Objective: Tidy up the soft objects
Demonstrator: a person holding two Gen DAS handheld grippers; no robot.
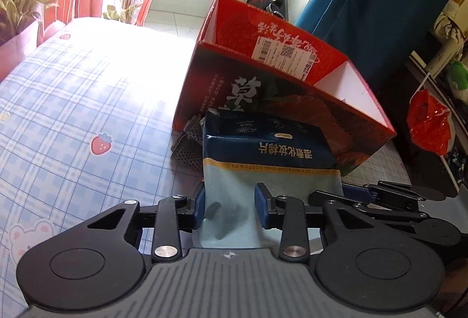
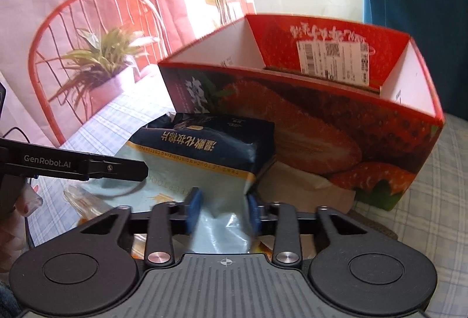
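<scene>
A soft dark-blue and pale-blue cotton-pad pack [image 1: 263,154] lies on the checked bedsheet [image 1: 87,101] in front of a red strawberry box [image 1: 278,84]. My left gripper [image 1: 231,208] is shut on the pack's pale near end, one blue pad on each side. My right gripper [image 2: 223,211] is shut on the same pack [image 2: 210,148] at its near right part. The box [image 2: 321,119] is open at the top, with white inner walls. A grey woven item [image 1: 188,142] lies partly under the pack, to its left.
A potted plant [image 2: 96,66] and an orange wire chair [image 2: 58,34] stand at the bed's far left. A beige flat item [image 2: 307,189] lies by the box. A red plastic bag [image 1: 430,125] hangs at the right. The other gripper's arm [image 2: 79,166] reaches in from the left.
</scene>
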